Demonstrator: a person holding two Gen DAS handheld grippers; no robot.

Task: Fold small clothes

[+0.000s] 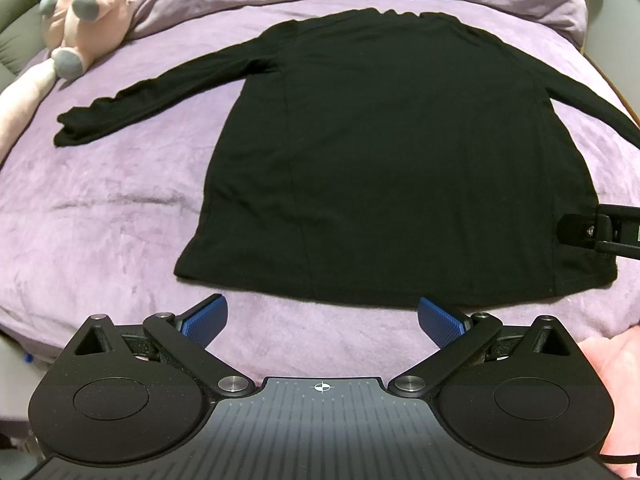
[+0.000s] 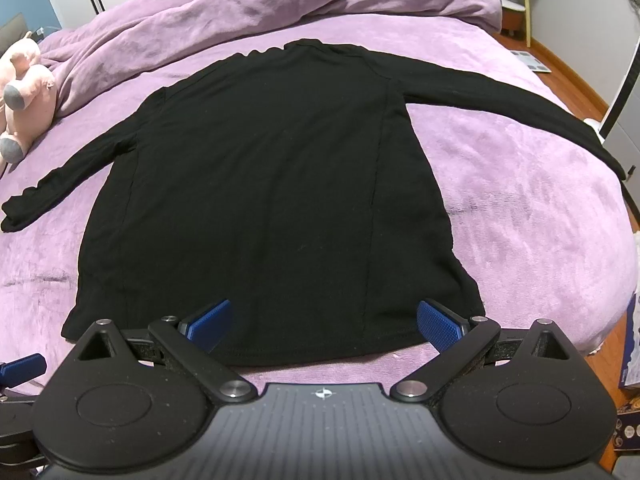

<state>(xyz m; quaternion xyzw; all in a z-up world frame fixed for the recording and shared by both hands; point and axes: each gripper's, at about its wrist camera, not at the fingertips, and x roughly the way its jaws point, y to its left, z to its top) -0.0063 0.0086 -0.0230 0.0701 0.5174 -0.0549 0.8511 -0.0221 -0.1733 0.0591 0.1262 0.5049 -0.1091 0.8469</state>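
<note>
A black long-sleeved shirt (image 1: pixel 384 152) (image 2: pixel 272 184) lies flat on the purple bed, hem toward me, both sleeves spread outward. My left gripper (image 1: pixel 322 320) is open, its blue pads just short of the hem, nothing between them. My right gripper (image 2: pixel 324 324) is open too, its pads hovering over the hem's right part, holding nothing. The right gripper's body shows in the left wrist view at the shirt's right edge (image 1: pixel 600 232). One blue pad of the left gripper (image 2: pixel 22 368) peeks in at the right wrist view's lower left.
A pink plush toy (image 1: pixel 86 16) (image 2: pixel 24 92) lies at the far left of the purple blanket (image 1: pixel 100 208) (image 2: pixel 540 208). A bunched purple duvet (image 2: pixel 280 8) runs along the back. The wooden floor (image 2: pixel 576 76) shows past the bed's right edge. A hand (image 1: pixel 616 392) holds the left gripper.
</note>
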